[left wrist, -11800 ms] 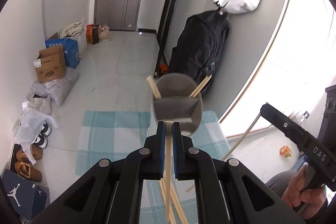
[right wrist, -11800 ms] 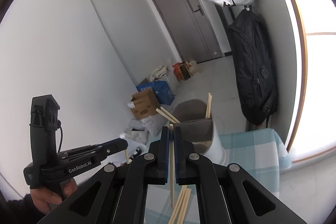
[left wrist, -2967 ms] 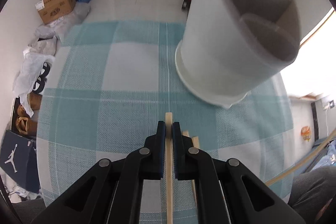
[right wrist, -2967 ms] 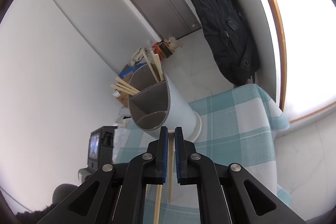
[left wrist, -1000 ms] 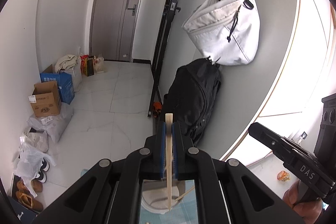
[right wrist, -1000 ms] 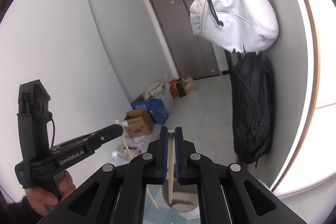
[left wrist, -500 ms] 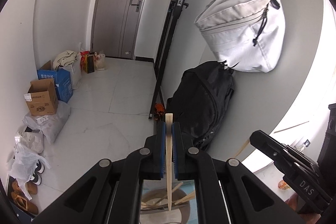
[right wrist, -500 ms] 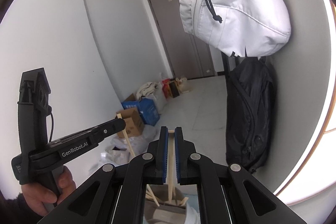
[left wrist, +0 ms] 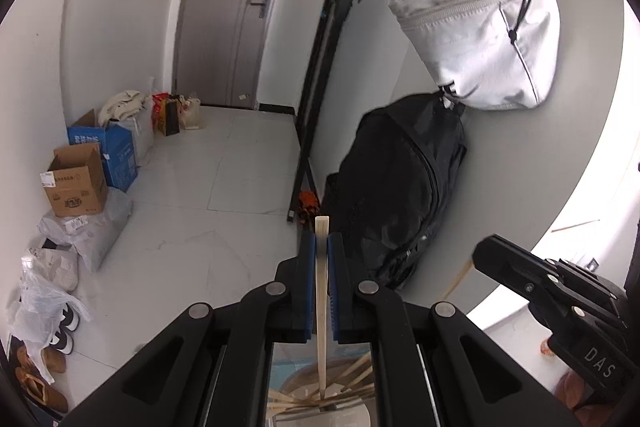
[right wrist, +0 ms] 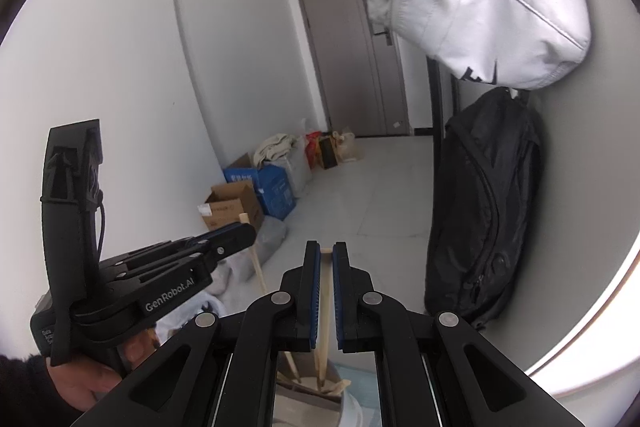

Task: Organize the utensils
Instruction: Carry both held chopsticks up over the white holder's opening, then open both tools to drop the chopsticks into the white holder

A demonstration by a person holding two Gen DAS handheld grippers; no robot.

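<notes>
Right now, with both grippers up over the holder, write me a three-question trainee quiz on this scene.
1. True or false: the left gripper is shut on a pale wooden chopstick.
2. Multiple choice: what hangs on the wall above the black backpack? A) a red umbrella B) a white fabric bag C) a framed mirror
3. Fill in: the chopstick in the right gripper points down toward the grey divided utensil ____.

Key: 1 true; 2 B; 3 holder
</notes>
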